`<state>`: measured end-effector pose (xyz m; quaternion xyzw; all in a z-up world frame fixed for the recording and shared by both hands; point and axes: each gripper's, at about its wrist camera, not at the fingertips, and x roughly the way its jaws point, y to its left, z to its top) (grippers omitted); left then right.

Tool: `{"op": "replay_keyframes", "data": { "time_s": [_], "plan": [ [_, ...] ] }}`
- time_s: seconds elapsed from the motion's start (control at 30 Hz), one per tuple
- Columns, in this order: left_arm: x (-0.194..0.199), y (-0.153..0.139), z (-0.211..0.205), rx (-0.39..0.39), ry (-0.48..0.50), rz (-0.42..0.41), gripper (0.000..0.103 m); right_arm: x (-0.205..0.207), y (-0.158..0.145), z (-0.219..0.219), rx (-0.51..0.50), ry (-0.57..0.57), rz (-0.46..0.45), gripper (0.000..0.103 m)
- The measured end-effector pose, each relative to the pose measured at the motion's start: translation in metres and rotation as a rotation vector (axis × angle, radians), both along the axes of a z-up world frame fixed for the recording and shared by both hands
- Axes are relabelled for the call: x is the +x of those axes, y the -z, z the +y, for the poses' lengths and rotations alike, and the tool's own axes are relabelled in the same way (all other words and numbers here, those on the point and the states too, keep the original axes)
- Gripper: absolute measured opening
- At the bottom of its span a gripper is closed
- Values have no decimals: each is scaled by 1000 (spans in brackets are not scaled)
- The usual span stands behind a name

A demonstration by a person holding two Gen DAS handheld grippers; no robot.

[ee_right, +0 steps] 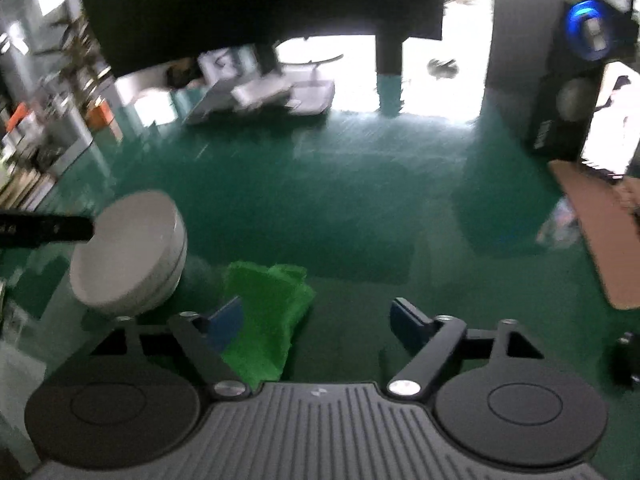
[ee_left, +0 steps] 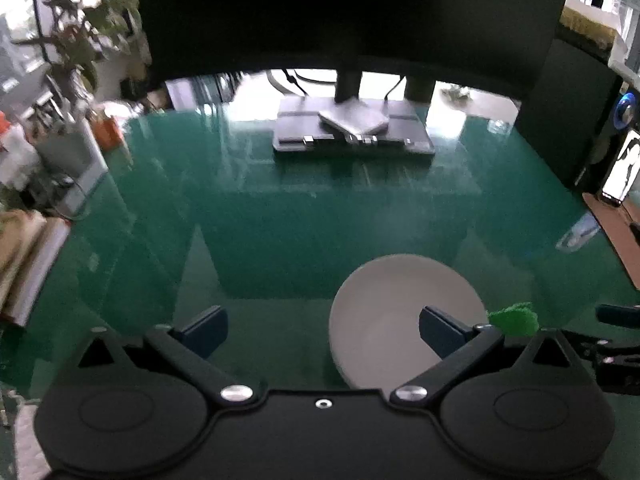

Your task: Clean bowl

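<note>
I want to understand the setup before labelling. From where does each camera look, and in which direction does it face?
Left wrist: on the left gripper, looking forward over the green table at the white bowl and monitor; its open fingers show.
Right wrist: on the right gripper, looking over the green cloth; its open fingers show.
Shared: bowl, cloth, table, monitor.

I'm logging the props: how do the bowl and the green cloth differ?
The bowl is white, round and rigid; the cloth is bright green, soft and crumpled. The bowl stands higher off the table; the cloth lies low. The bowl sits left of the cloth, which lies between the right gripper's open fingers. Both rest on the green table, ungrasped.
</note>
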<state>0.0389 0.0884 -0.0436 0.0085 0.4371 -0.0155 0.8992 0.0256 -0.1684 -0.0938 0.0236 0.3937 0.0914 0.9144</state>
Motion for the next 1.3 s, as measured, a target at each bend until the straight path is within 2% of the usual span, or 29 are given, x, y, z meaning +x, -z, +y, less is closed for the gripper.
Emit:
{"op": "replay_keyframes", "data": {
  "time_s": [0.07, 0.13, 0.2, 0.37, 0.43, 0.5, 0.7, 0.9, 1.07, 1.3],
  "plan": [
    [-3, -5, -5, 19, 13, -5, 102, -4, -5, 1, -13, 49, -2, 102],
    [-8, -14, -12, 43, 14, 5, 102, -11, -11, 2, -40, 104, 2, 102],
    [-12, -21, -17, 53, 9, 23, 102, -17, -17, 13, -96, 121, 55, 102],
    [-27, -35, -22, 15, 48, 50, 102, -33, -24, 46, -218, 79, 119, 102],
    [-29, -35, -22, 19, 87, 94, 102, -37, -27, 54, -249, 77, 147, 102],
    [-31, -32, -23, 22, 103, 121, 102, -39, -27, 59, -250, 85, 201, 102],
    [-37, -28, -22, -8, 72, 158, 102, -43, -24, 52, -224, 147, 249, 102],
    [-42, -27, -21, 6, 55, 166, 102, -46, -22, 56, -211, 141, 245, 102],
    [-44, -29, -18, -35, 52, 166, 103, -47, -23, 61, -213, 126, 229, 103],
    [-43, -29, -6, -143, 22, 186, 103, -46, -23, 63, -210, 121, 233, 103]
  ]
}}
